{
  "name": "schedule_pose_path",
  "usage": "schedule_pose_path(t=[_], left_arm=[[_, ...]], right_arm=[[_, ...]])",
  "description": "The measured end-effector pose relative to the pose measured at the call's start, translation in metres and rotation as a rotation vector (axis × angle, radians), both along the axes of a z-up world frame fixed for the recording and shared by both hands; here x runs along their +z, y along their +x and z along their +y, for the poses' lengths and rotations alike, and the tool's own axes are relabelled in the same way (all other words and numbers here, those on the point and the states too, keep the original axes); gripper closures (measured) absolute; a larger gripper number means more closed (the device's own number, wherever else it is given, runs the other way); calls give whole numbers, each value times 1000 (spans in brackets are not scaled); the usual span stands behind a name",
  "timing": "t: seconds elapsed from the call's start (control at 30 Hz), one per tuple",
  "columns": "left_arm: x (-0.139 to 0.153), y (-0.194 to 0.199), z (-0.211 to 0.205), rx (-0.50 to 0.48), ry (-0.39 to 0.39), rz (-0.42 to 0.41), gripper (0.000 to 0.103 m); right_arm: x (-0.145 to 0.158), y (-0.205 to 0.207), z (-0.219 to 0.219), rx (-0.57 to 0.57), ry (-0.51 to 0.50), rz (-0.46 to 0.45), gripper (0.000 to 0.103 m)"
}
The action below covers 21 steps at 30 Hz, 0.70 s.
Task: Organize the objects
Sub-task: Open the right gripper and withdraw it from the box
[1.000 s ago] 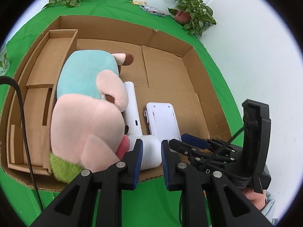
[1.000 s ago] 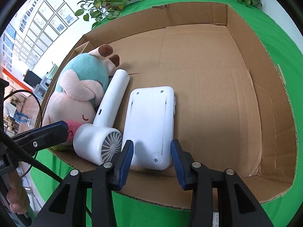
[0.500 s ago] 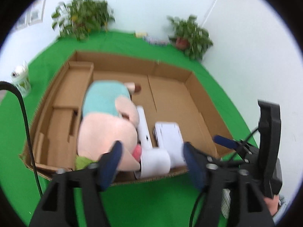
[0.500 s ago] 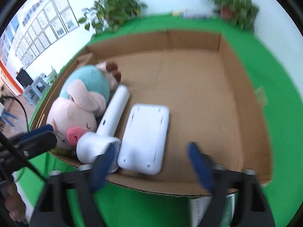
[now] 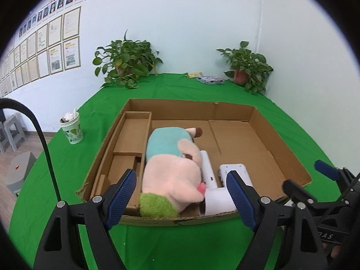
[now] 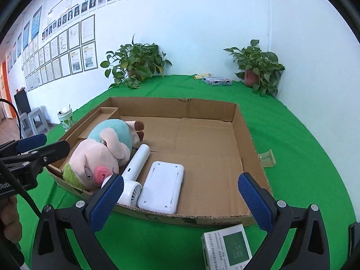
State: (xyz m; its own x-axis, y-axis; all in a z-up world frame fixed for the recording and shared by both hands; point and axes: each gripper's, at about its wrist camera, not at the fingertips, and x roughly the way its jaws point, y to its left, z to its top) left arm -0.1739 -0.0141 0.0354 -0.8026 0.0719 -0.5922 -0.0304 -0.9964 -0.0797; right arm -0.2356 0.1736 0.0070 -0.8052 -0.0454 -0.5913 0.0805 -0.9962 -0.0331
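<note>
- The left gripper [image 5: 181, 194] is hovering over the near edge of the box [image 5: 279, 121], its jaws spread wide and holding nothing; they have just been opening.
- Its blue pads [image 5: 121, 196] are framing the near end of the pig and the fan without pressing on either.
- The right gripper [image 6: 180, 199] is hanging over the near wall of the box too, its jaws gaping about as wide as they go and gripping nothing; they have just been opening.
- The pig [image 5: 173, 173], a pink plush with a teal back and a green tuft, is lying on its side in the box, head toward the near wall.
- It is lying just right of the cardboard dividers [image 5: 132, 139] along the box's left side.
- The fan [image 6: 135, 175], white and hand-held, is lying beside the pig, touching it, with its round grille at the near wall and its handle pointing to the far wall.
- The white device [image 6: 162, 186], a flat rounded slab, is lying flat just right of the fan, close to the near wall.
- The right half of the box floor is showing bare cardboard.
- The box is sitting on a green cloth [image 5: 180, 243].
- A small green-and-white carton [image 6: 227, 247] is resting on the cloth outside the box, under the right gripper's right finger.
- A paper cup [image 5: 72, 127] is standing on the cloth left of the box.
- Two potted plants [image 6: 137, 65] are standing at the far wall, with a flat packet [image 6: 217, 81] between them.
- A hand [image 6: 9, 222] is gripping the left gripper's handle at the edge of the right wrist view.
</note>
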Motion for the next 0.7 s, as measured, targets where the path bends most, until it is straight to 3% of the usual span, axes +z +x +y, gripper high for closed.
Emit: schedule_pose_path(t=[0.27, 0.3, 0.37, 0.4, 0.43, 0.5, 0.53, 0.57, 0.6, 0.63, 0.7], left_arm=[[-2, 16, 2, 7, -18, 0, 22], [-2, 18, 2, 3, -13, 4, 22], [-1, 22, 5, -14, -15, 25, 39], [-1, 23, 8, -40, -23, 22, 76], [-2, 22, 13, -73, -43, -9, 100], [-2, 24, 19, -72, -75, -13, 99], [-1, 27, 21, -50, -99, 7, 91], [0, 28, 22, -37, -111, 18, 64], [2, 30, 23, -23, -113, 29, 45], [3, 31, 22, -17, -102, 38, 16], [8, 37, 19, -4, -73, 78, 14]], right_arm=[[-4, 17, 4, 4, -31, 9, 1], [-4, 18, 4, 10, -31, 13, 6], [-2, 19, 2, 25, -20, 19, 42], [-3, 18, 0, 27, -1, 12, 66], [-3, 18, -1, 29, 12, 2, 70], [-3, 19, -1, 41, -10, 1, 65], [-2, 21, 0, 37, -20, 1, 49], [-1, 22, 1, 31, -24, 4, 35], [0, 24, 2, 22, -28, 15, 7], [2, 29, 5, 8, -31, 43, 1], [5, 34, 8, 2, -28, 59, 1]])
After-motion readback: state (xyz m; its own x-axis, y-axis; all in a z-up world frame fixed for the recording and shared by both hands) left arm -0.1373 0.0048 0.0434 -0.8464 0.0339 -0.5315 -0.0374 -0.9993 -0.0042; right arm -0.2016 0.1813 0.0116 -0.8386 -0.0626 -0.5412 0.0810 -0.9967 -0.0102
